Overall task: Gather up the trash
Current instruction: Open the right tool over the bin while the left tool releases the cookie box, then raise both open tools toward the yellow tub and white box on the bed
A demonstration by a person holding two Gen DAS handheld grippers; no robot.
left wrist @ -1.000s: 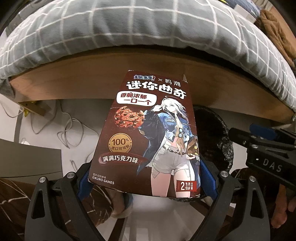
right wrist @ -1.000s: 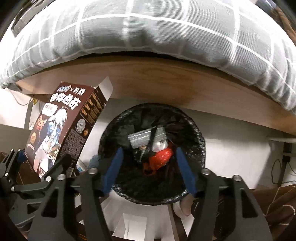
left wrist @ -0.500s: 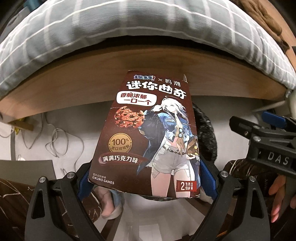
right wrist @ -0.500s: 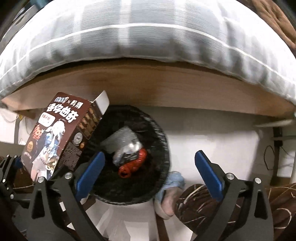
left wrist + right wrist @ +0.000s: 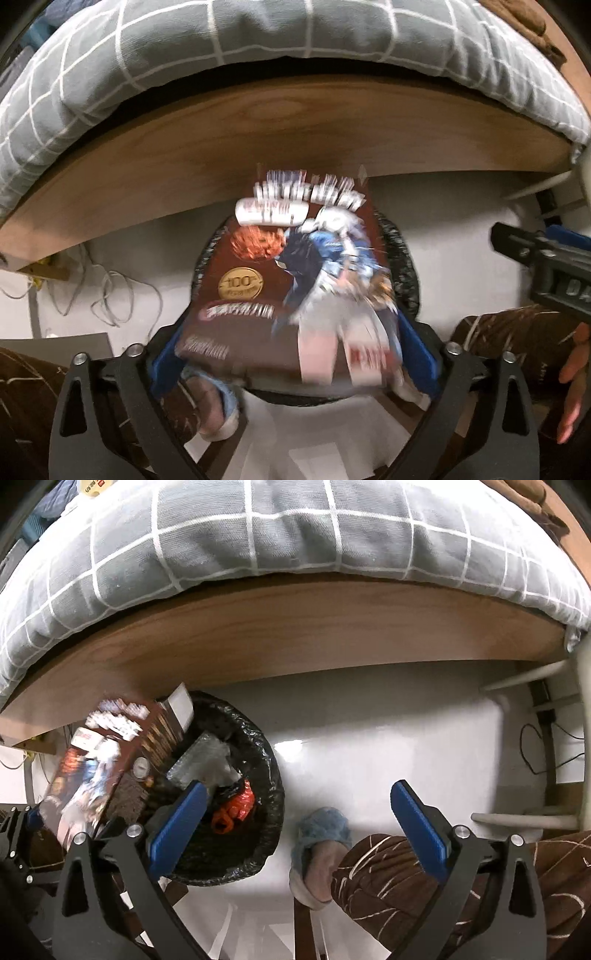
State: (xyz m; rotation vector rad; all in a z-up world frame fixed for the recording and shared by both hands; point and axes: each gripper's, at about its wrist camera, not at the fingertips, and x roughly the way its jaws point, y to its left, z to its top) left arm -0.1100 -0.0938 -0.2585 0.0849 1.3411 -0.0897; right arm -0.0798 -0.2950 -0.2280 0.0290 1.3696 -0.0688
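Note:
A brown cookie box (image 5: 295, 280) with an anime figure on it is blurred by motion between the blue pads of my left gripper (image 5: 291, 354), over a round bin lined with a black bag (image 5: 400, 273). The jaws look a little wider than the box, so it seems to be slipping free. In the right wrist view the box (image 5: 107, 760) tilts over the bin's left rim (image 5: 275, 775). The bin holds a silvery wrapper (image 5: 201, 757) and a red wrapper (image 5: 232, 808). My right gripper (image 5: 295, 830) is open and empty, to the right of the bin above the floor.
A wooden bed frame (image 5: 295, 635) with a grey checked duvet (image 5: 295, 531) runs along the back. The person's slippered foot (image 5: 319, 849) and patterned trouser leg (image 5: 406, 878) are by the bin. Cables (image 5: 110, 295) lie on the white floor at left.
The left gripper carried the box right, over the bin, and the box now blurs downward as the jaws loosen. The right gripper opened wide and moved right, away from the bin.

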